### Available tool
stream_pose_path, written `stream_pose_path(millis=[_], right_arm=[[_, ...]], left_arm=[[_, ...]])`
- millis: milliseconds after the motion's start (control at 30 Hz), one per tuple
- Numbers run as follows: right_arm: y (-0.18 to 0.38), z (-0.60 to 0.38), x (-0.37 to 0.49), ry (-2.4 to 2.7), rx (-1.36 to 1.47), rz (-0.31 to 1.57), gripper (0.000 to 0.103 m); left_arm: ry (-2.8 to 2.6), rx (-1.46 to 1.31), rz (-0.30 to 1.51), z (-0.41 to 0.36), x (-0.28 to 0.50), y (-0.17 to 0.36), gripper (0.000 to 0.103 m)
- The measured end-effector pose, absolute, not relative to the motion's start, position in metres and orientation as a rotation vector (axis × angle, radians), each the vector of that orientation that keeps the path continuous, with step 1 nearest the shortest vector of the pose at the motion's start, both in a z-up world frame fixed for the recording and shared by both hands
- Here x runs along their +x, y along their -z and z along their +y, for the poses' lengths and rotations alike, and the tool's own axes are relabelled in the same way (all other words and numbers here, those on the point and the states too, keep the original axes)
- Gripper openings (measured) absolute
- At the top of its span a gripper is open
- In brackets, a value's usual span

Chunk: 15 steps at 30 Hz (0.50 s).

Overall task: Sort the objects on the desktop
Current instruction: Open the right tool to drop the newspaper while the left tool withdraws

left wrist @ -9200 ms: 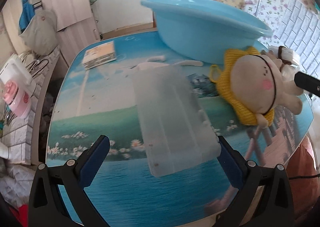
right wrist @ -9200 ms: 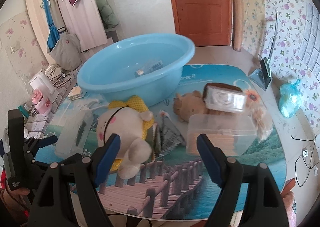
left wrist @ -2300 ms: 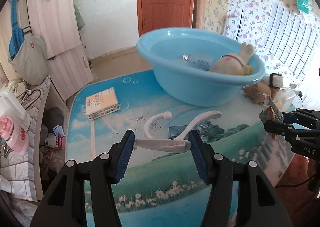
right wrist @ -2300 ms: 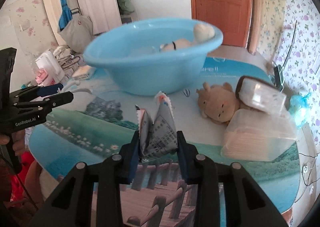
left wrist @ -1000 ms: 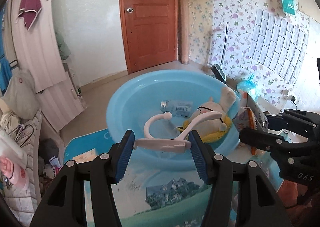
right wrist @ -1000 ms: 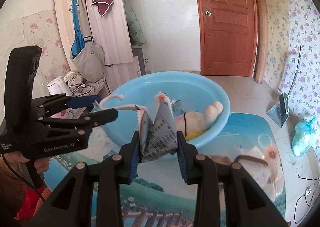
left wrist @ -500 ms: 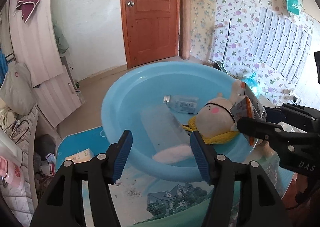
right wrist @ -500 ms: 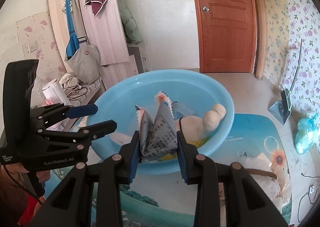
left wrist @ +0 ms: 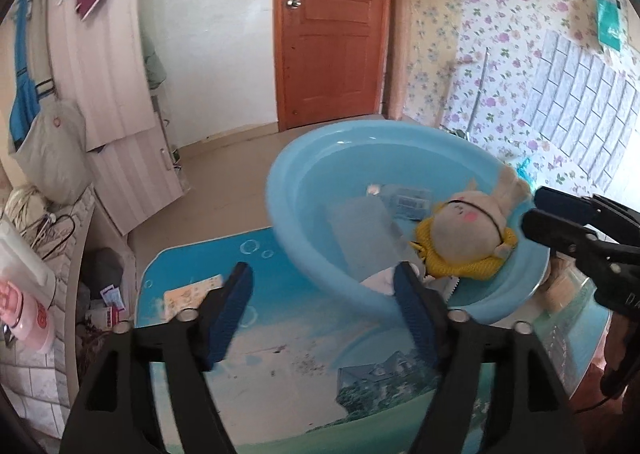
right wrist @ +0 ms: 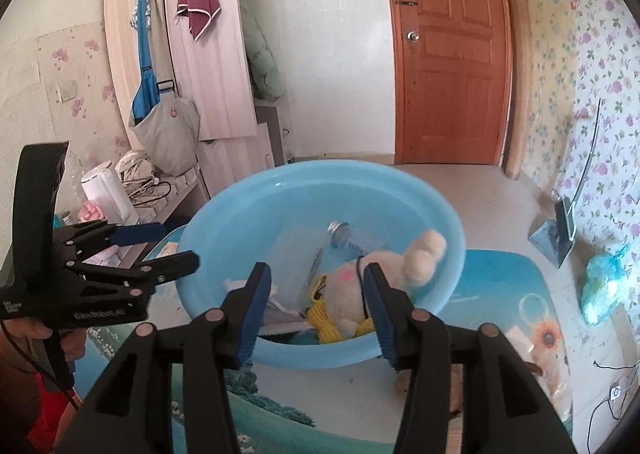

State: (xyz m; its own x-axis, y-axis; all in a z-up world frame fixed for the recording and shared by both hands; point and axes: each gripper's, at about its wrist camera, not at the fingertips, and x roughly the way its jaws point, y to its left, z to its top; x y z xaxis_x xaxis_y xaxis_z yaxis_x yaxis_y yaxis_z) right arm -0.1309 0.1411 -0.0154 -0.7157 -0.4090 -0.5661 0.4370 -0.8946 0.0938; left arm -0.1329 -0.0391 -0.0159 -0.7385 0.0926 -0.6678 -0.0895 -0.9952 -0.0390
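1. The left wrist view looks forward and downward from the table's (left wrist: 280, 382) near-left side, close to the blue basin (left wrist: 304, 250).
2. The right wrist view faces the basin (right wrist: 400, 350) from nearer right.
3. Both views share the basin, plush toy (left wrist: 468, 234) and door (right wrist: 452, 54).

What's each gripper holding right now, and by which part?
Nothing. The left gripper and right gripper are both open and empty, by the blue basin.

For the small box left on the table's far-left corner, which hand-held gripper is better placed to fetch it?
Left, probably. The left hand-held gripper is open and empty, and the small box lies on the table just off its left finger. The right hand-held gripper, also open, faces the blue basin.
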Motion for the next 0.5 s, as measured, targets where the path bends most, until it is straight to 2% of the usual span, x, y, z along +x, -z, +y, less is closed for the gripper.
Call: stream_pose_path(millis=[133,500], right_arm=[[0.018,0.15,-0.129,2.579,0.849,0.059,0.048],[0.022,0.191,-0.12,2.695,0.895,0.025,0.048]], left_arm=[[-2.885,-1.1,-0.082,-0.06,-0.128,0.018,0.087],[-2.943,-1.316,-0.11,-0.104,-0.131,0.058,0.09]])
